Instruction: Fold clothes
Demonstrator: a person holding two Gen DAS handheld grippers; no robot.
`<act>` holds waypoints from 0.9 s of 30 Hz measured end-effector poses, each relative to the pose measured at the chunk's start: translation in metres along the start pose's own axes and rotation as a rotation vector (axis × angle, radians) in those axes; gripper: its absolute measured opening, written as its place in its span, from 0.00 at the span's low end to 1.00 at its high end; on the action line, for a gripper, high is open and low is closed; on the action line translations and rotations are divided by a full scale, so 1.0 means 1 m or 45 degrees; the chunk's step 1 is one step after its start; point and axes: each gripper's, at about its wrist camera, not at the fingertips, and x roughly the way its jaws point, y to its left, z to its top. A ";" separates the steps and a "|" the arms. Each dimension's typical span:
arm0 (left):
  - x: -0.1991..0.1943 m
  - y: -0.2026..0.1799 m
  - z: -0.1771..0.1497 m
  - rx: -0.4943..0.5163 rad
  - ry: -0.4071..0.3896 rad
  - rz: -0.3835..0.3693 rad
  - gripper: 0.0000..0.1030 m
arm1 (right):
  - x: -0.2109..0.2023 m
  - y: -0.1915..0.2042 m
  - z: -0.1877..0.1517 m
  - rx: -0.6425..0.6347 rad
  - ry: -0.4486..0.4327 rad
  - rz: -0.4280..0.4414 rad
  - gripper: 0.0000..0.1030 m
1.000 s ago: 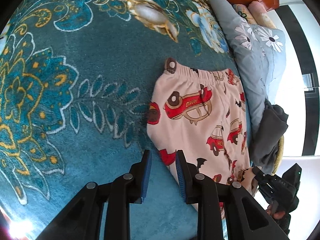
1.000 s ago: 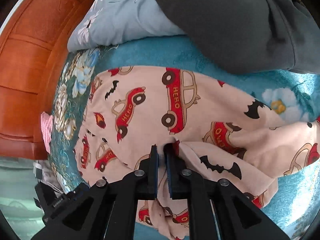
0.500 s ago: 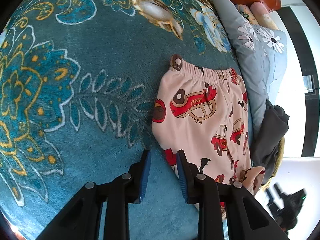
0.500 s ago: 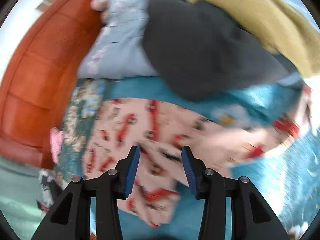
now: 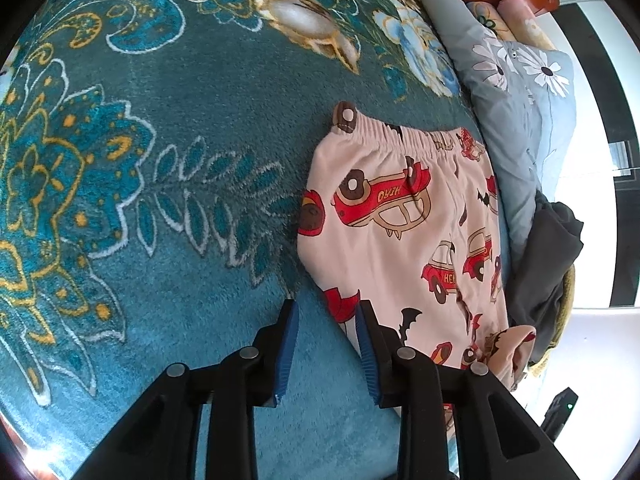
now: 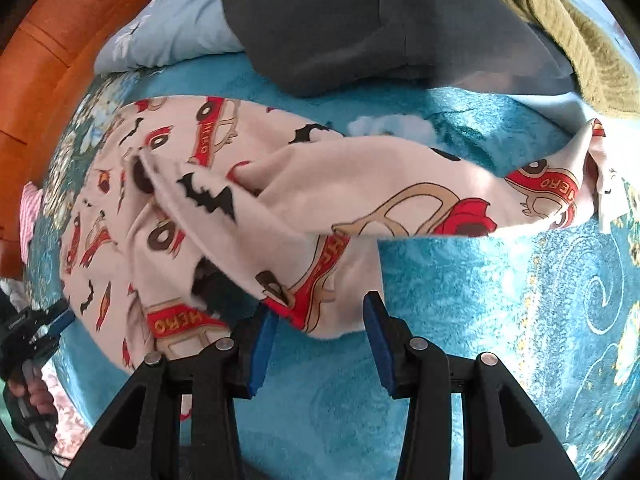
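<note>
Pink pants (image 5: 400,240) printed with red cars and black bats lie on a teal floral blanket (image 5: 160,240), waistband toward the far side. My left gripper (image 5: 326,312) hovers at the pants' near left edge. Its jaws are opening, a bit of the edge shows between the tips, and the blue pads do not press on it. In the right wrist view the pants (image 6: 280,200) are rumpled, with one leg thrown across to the right. My right gripper (image 6: 320,320) stands open at the near hem, its pads clear of the cloth.
A dark grey garment (image 6: 360,20) and an olive knit one (image 6: 580,40) are heaped beyond the pants. Grey flowered pillows (image 5: 520,120) lean on an orange headboard (image 6: 40,80). A person's hand (image 6: 32,392) holding the left gripper shows at the lower left.
The right gripper let go of the fold it pinched, opened wide and swung over to the leg's near hem. The left jaws stand slightly wider, and that hand stayed put.
</note>
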 end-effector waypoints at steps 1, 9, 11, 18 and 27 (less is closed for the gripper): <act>0.000 0.000 0.000 0.001 -0.001 0.001 0.32 | 0.001 -0.001 0.001 0.007 -0.003 -0.007 0.42; -0.006 -0.011 -0.002 0.022 -0.008 -0.007 0.32 | -0.024 -0.016 0.002 0.071 -0.049 0.120 0.07; -0.007 -0.014 -0.003 0.026 -0.009 -0.012 0.32 | -0.041 -0.023 0.000 0.089 -0.084 0.162 0.06; -0.009 -0.025 -0.009 0.055 -0.005 -0.035 0.32 | -0.114 -0.062 -0.023 0.092 -0.174 0.213 0.04; -0.006 -0.033 -0.013 0.082 0.010 -0.013 0.32 | -0.183 -0.145 -0.058 0.146 -0.133 0.152 0.04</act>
